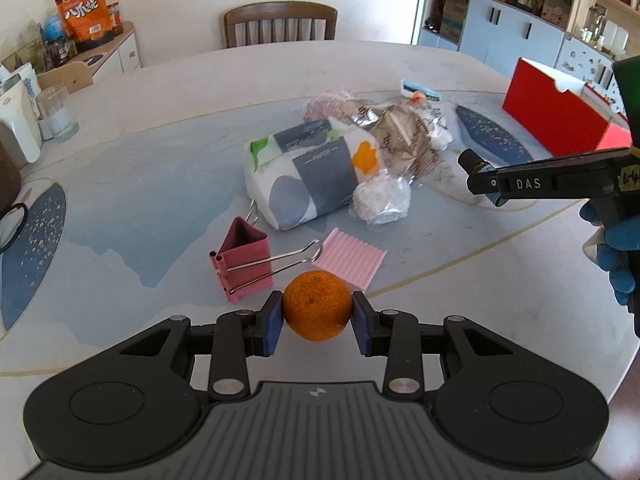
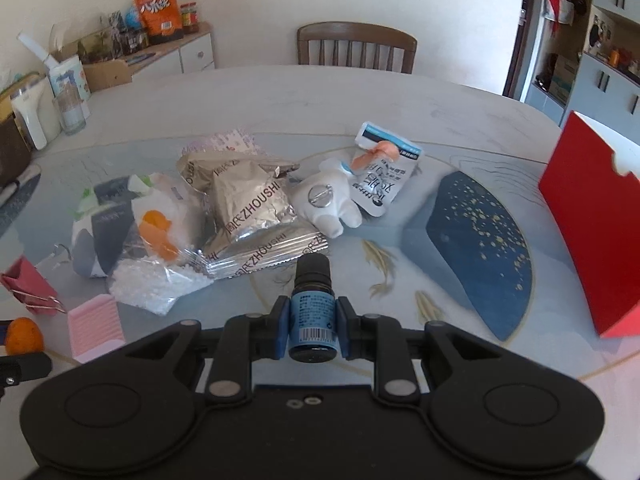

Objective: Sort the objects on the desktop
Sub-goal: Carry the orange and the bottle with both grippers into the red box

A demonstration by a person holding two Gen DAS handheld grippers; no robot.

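My left gripper [image 1: 317, 317] is shut on a small orange [image 1: 317, 305] and holds it just above the table. My right gripper [image 2: 312, 322] is shut on a small dark bottle with a blue label [image 2: 312, 312], cap pointing forward. The right gripper also shows in the left wrist view [image 1: 486, 182]. A red binder clip [image 1: 244, 264] and a pink ribbed pad [image 1: 352, 260] lie just ahead of the orange. A pile lies mid-table: a tissue pack [image 1: 308, 172], silver snack bags [image 2: 248, 208], a white plush toy [image 2: 326, 200] and a white sachet [image 2: 384, 168].
A red open box [image 2: 592, 232] stands at the right edge of the table. A glass [image 1: 58, 114] and white appliances stand at the far left. A wooden chair [image 2: 356, 46] is behind the table. Cabinets line the right wall.
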